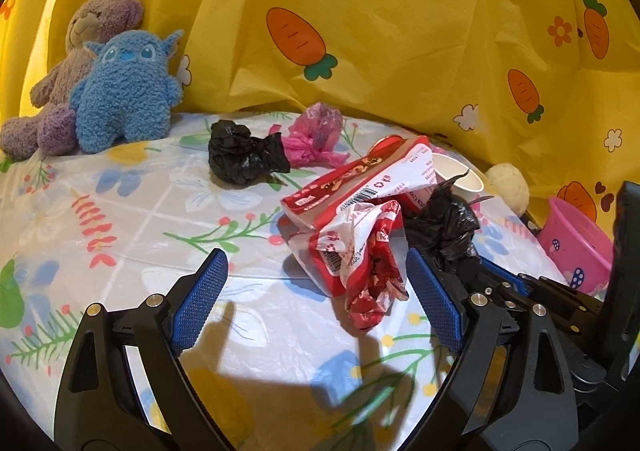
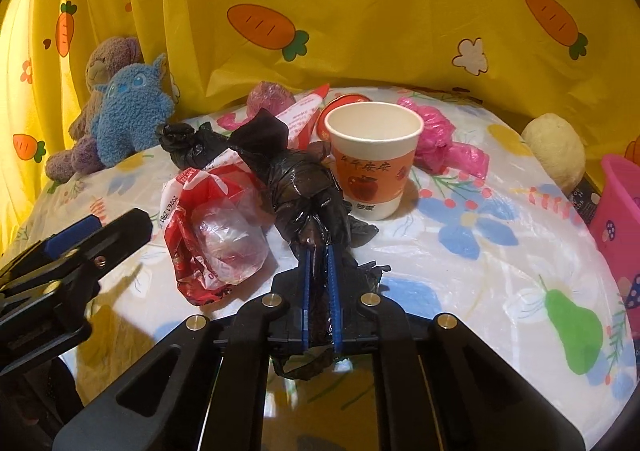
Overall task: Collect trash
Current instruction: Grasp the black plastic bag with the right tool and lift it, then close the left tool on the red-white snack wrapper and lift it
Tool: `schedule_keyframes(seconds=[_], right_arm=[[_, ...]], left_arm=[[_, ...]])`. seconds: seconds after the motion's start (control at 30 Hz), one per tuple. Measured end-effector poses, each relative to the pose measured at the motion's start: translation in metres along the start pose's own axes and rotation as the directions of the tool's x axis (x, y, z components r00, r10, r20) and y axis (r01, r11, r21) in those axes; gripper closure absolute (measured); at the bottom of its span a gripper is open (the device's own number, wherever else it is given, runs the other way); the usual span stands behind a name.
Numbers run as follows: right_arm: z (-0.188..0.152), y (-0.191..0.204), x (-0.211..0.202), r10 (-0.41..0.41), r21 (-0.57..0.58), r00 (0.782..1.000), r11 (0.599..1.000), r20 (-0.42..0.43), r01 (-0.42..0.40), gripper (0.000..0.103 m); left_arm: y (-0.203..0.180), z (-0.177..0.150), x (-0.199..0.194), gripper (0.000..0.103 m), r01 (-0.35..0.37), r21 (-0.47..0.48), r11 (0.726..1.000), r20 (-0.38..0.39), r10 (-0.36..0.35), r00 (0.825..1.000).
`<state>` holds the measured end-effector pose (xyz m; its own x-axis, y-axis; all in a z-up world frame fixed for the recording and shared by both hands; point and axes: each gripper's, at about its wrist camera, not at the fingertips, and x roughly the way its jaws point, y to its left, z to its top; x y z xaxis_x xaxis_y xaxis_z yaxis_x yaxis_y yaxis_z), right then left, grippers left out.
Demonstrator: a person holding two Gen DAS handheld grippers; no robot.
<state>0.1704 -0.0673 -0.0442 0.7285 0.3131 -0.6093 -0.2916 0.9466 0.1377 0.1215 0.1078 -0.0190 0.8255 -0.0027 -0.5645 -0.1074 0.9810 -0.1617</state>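
Note:
My right gripper (image 2: 319, 251) is shut on a crumpled black plastic bag (image 2: 304, 187), which also shows in the left wrist view (image 1: 444, 223). My left gripper (image 1: 316, 271) is open, with a crumpled red and white wrapper (image 1: 360, 251) between its fingers; the wrapper also shows in the right wrist view (image 2: 208, 235). A paper cup (image 2: 372, 159) stands upright behind the black bag. A second black bag (image 1: 244, 155) and a pink bag (image 1: 316, 135) lie farther back. Another pink bag (image 2: 440, 143) lies right of the cup.
A pink bucket (image 1: 576, 247) stands at the table's right edge, also in the right wrist view (image 2: 620, 203). A blue plush (image 1: 124, 91) and a purple bear (image 1: 60, 83) sit at the back left. A cream ball (image 2: 556, 151) lies near the yellow curtain (image 1: 400, 31).

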Motion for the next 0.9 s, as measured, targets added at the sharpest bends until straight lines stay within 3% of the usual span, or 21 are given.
schedule_keyframes(seconds=[0.5, 0.7, 0.9], right_arm=[[-0.020, -0.031, -0.050, -0.056, 0.094, 0.994, 0.994, 0.091, 0.047, 0.094], [-0.023, -0.033, -0.059, -0.066, 0.096, 0.992, 0.994, 0.109, 0.055, 0.094], [-0.026, -0.036, -0.068, -0.072, 0.102, 0.989, 0.993, 0.130, 0.059, 0.094]], left_arm=[[-0.010, -0.004, 0.033, 0.050, 0.068, -0.015, 0.998, -0.120, -0.069, 0.990], [-0.011, -0.006, 0.033, 0.078, 0.107, -0.016, 0.994, -0.128, -0.108, 0.986], [-0.009, -0.007, 0.023, 0.086, 0.119, -0.029, 0.992, -0.104, -0.121, 0.987]])
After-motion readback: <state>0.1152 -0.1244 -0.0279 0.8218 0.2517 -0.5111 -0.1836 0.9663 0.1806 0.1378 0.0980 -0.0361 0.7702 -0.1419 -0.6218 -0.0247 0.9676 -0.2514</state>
